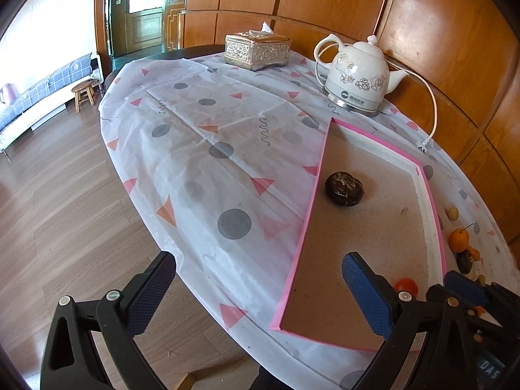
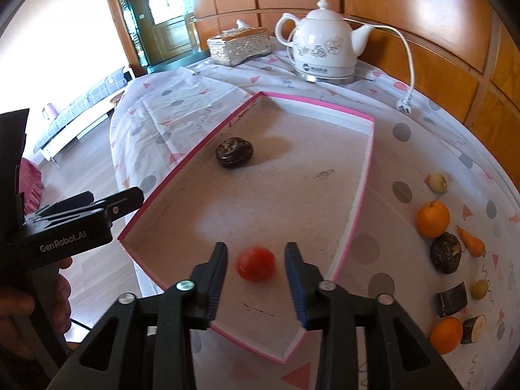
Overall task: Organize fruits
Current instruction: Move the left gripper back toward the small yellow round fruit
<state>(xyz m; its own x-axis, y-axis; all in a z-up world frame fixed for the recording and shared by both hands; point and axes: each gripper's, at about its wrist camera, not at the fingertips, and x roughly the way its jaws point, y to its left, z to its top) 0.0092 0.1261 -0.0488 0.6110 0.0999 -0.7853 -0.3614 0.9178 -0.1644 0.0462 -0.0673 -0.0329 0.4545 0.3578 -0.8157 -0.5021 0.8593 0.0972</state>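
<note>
A pink-edged shallow box (image 2: 354, 195) lies on the table. In it sit a dark wrinkled fruit (image 2: 234, 152) and a red tomato (image 2: 255, 263). My right gripper (image 2: 256, 279) is open, its jaws either side of the tomato, not touching it. The tomato looks blurred. My left gripper (image 1: 256, 295) is open and empty over the box's near left edge (image 1: 305, 227); the dark fruit (image 1: 344, 189) lies ahead of it. Right of the box lie two oranges (image 2: 433, 219), a carrot (image 2: 471, 242), another dark fruit (image 2: 446, 253), small yellow fruits (image 2: 437, 182) and cut pieces (image 2: 451, 299).
A white kettle (image 2: 325, 45) with a cord and a tissue box (image 2: 239, 45) stand at the table's far end. A wooden wall runs along the right. The table's left edge drops to the floor, with a stool (image 1: 84, 95) and a bench beyond.
</note>
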